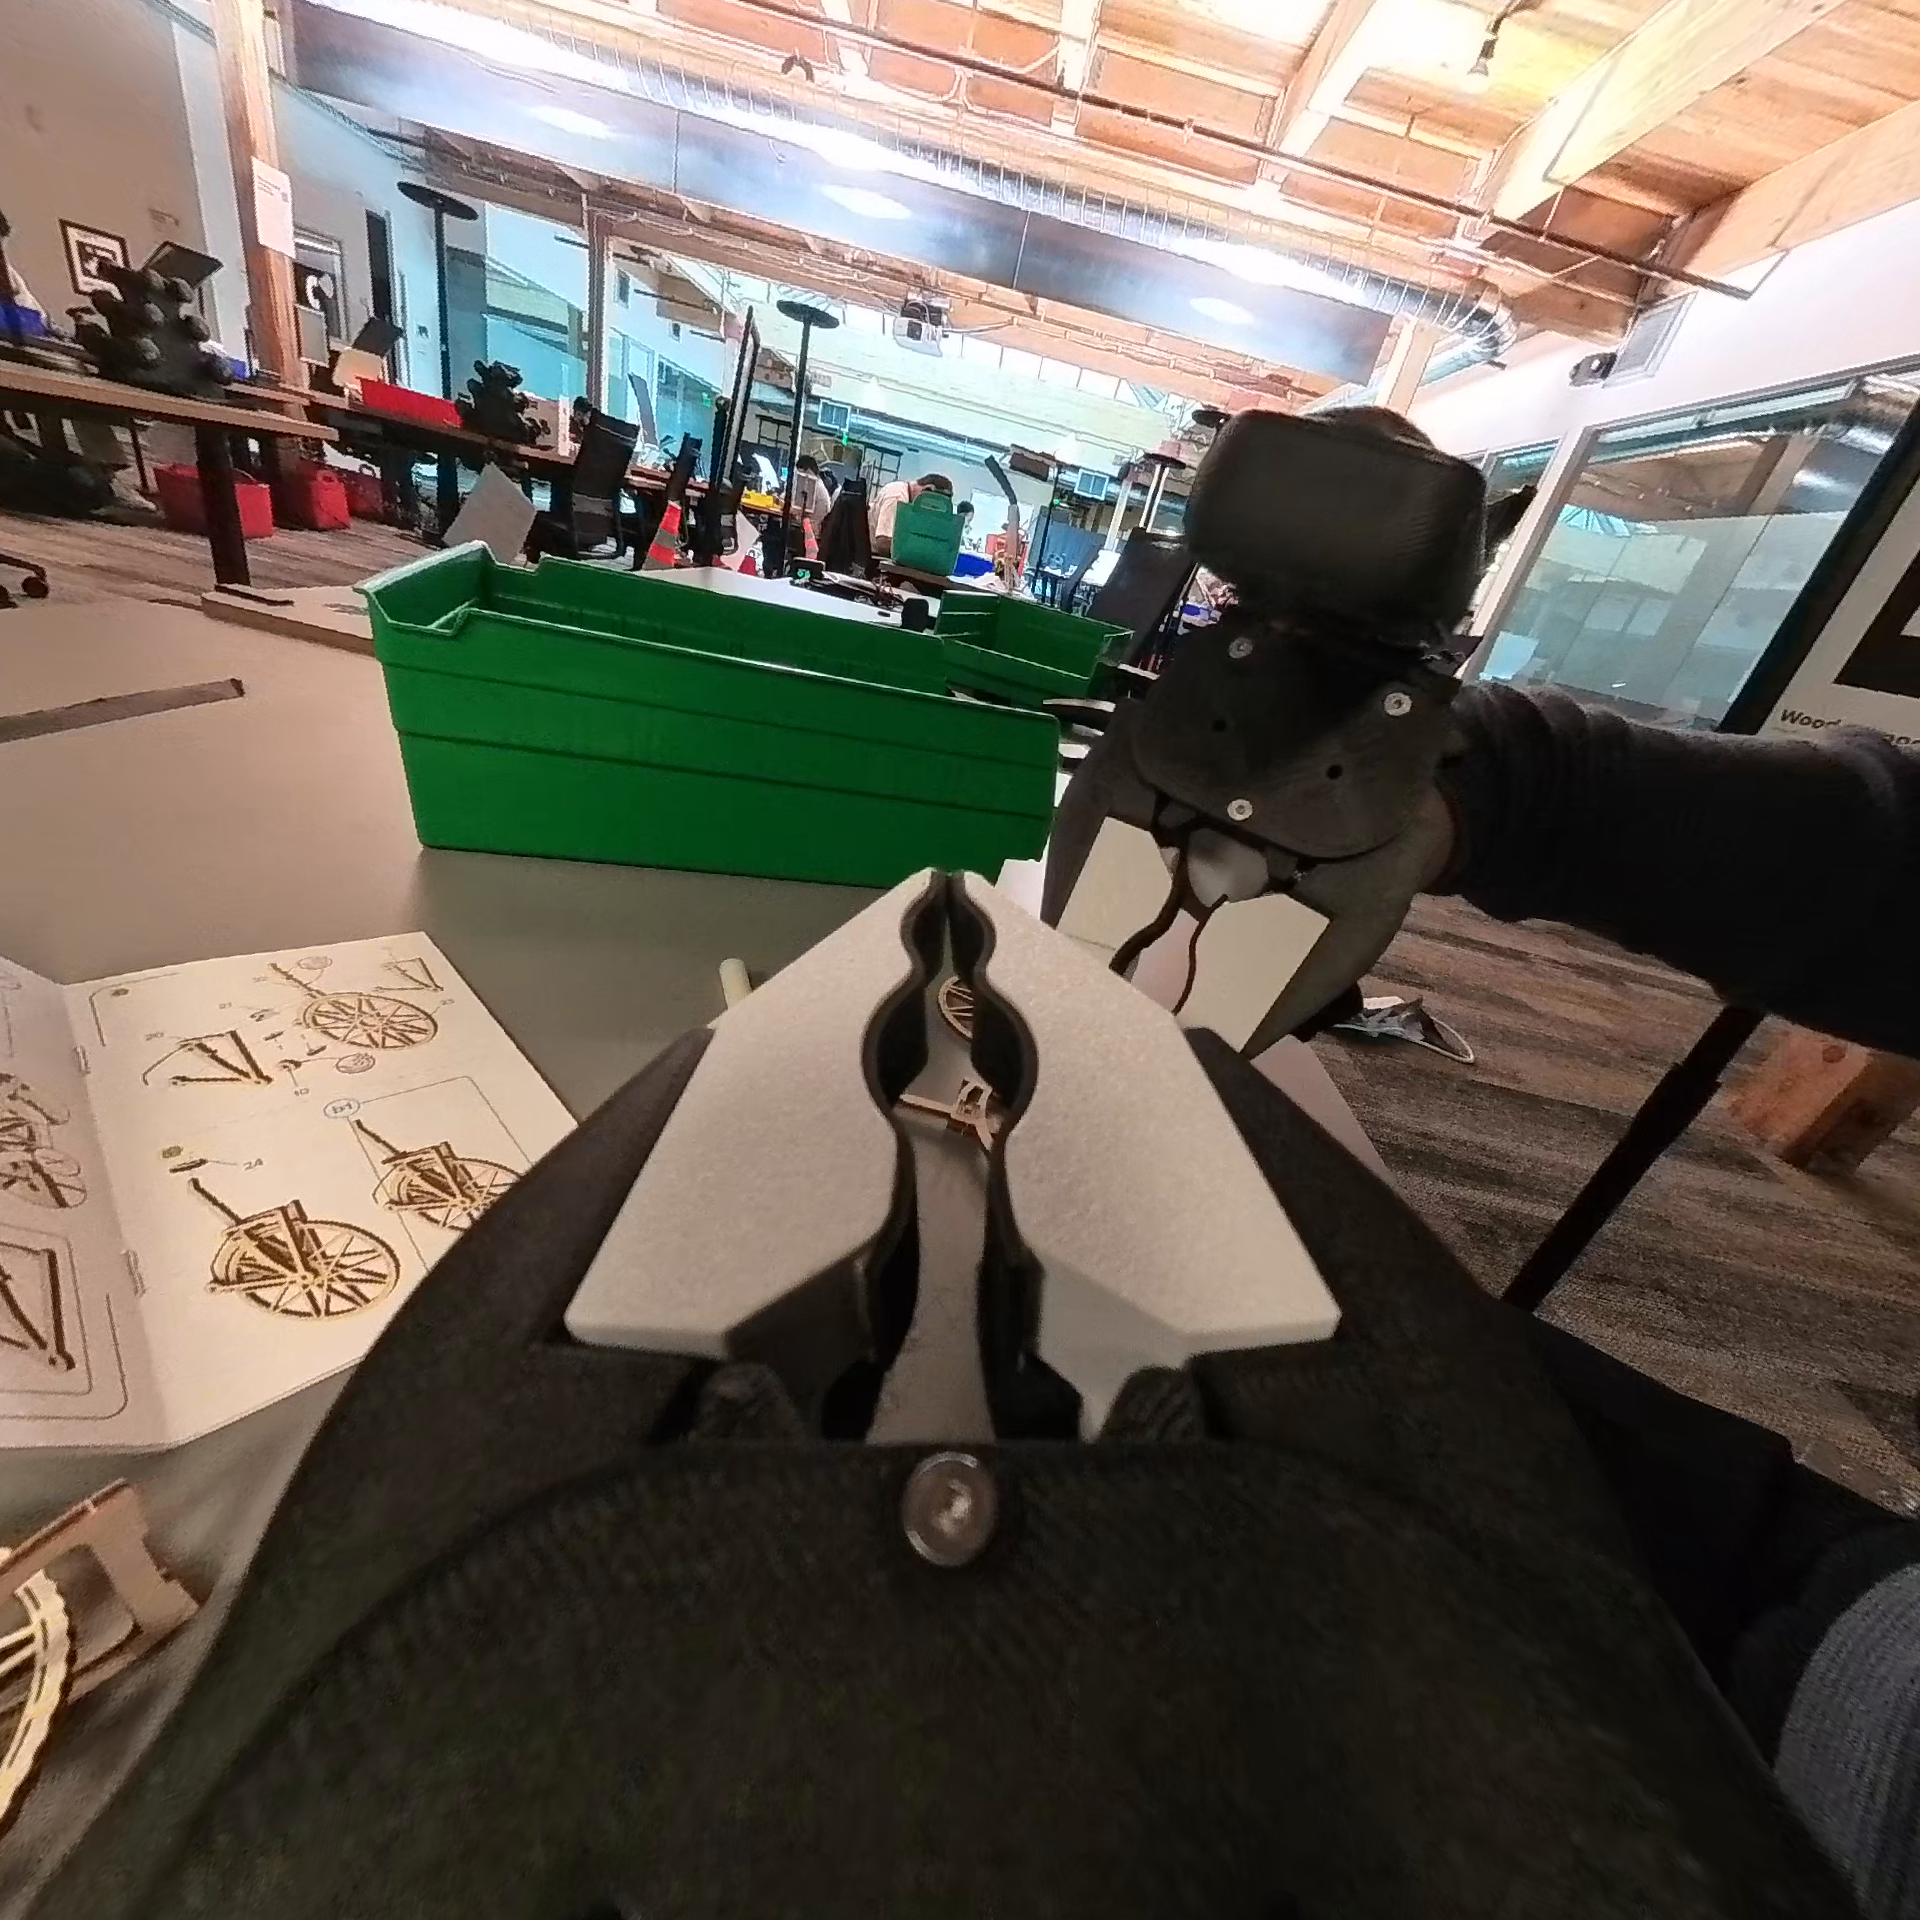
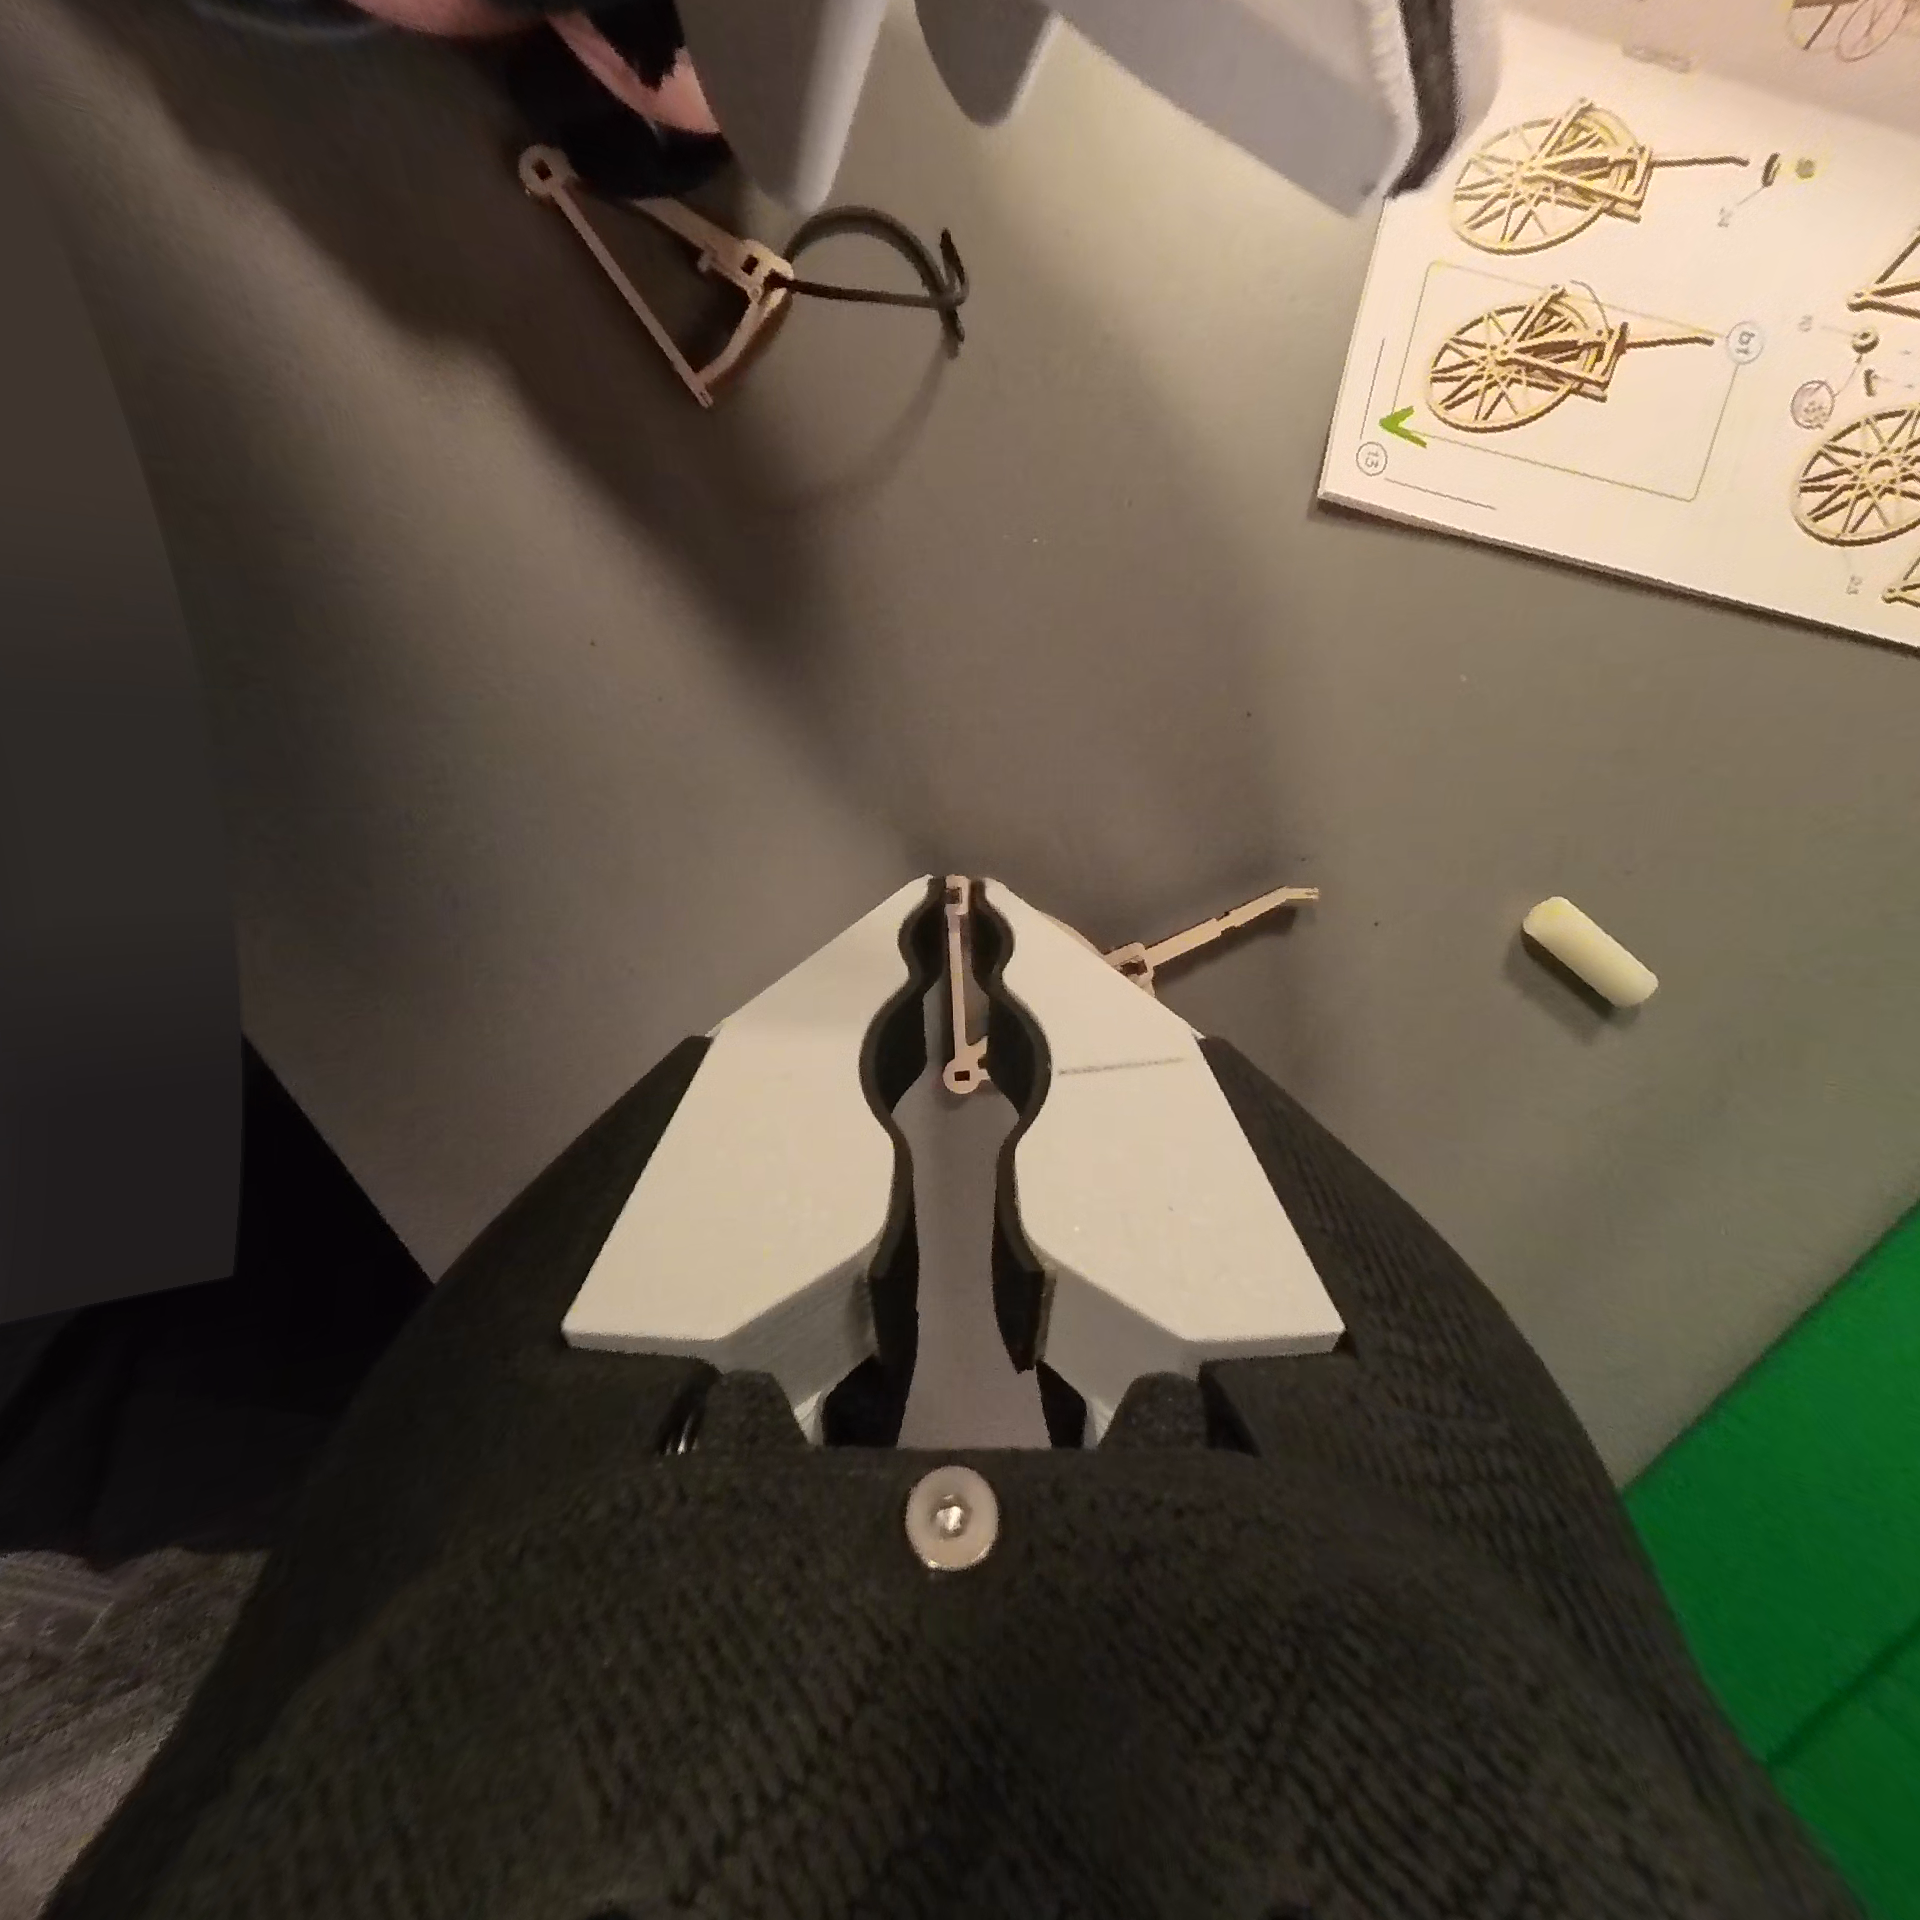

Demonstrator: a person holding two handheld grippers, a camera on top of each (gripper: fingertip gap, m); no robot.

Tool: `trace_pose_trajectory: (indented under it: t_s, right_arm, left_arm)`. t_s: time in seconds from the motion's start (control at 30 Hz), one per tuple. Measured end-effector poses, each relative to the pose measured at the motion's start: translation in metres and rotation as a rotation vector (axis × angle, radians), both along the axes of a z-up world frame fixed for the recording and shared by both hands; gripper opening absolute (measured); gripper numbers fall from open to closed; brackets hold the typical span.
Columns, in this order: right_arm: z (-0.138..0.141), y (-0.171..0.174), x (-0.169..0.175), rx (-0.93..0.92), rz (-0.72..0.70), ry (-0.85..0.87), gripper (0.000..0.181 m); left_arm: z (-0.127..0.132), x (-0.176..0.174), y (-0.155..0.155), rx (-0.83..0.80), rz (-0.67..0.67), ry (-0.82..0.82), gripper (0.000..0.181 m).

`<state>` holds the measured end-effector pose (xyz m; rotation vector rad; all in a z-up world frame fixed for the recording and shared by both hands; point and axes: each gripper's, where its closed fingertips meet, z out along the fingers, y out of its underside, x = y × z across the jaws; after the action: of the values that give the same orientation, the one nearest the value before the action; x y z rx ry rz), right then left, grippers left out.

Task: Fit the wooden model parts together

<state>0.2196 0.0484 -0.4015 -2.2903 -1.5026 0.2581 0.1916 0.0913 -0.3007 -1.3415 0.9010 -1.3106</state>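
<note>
My right gripper (image 2: pixel 956 883) points down at the grey table (image 2: pixel 623 675) and is shut on a thin wooden strip (image 2: pixel 961 977). A second thin wooden arm (image 2: pixel 1216 930) sticks out to its right; I cannot tell whether the two are joined. My left gripper (image 1: pixel 948 883) is shut. A small wooden joint (image 1: pixel 961 1107) and part of a spoked wheel (image 1: pixel 958 1003) show between its pads. In the right wrist view a triangular wooden frame (image 2: pixel 665 270) with a dark bow (image 2: pixel 883 270) hangs above the table at the left gripper's fingers (image 2: pixel 852 94). The right gripper (image 1: pixel 1195 935) shows ahead right.
An open instruction booklet (image 1: pixel 260 1143) lies left; it also shows in the right wrist view (image 2: pixel 1662 364). Stacked green bins (image 1: pixel 707 769) stand behind. A small white cylinder (image 2: pixel 1590 966) lies on the table. A wooden wheel assembly (image 1: pixel 52 1662) sits at the near left. My hands' fingertips stand some 11 cm from each other.
</note>
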Motion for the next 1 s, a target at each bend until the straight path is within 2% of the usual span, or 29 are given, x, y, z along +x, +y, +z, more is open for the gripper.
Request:
trace_pose_trajectory:
  t_s: [1.0]
  right_arm:
    - [-0.0025,-0.0022,-0.0019,-0.015,0.017,-0.007,0.000]
  left_arm:
    - [-0.0004,0.0002,0.0000,-0.008,-0.006,0.001,0.000]
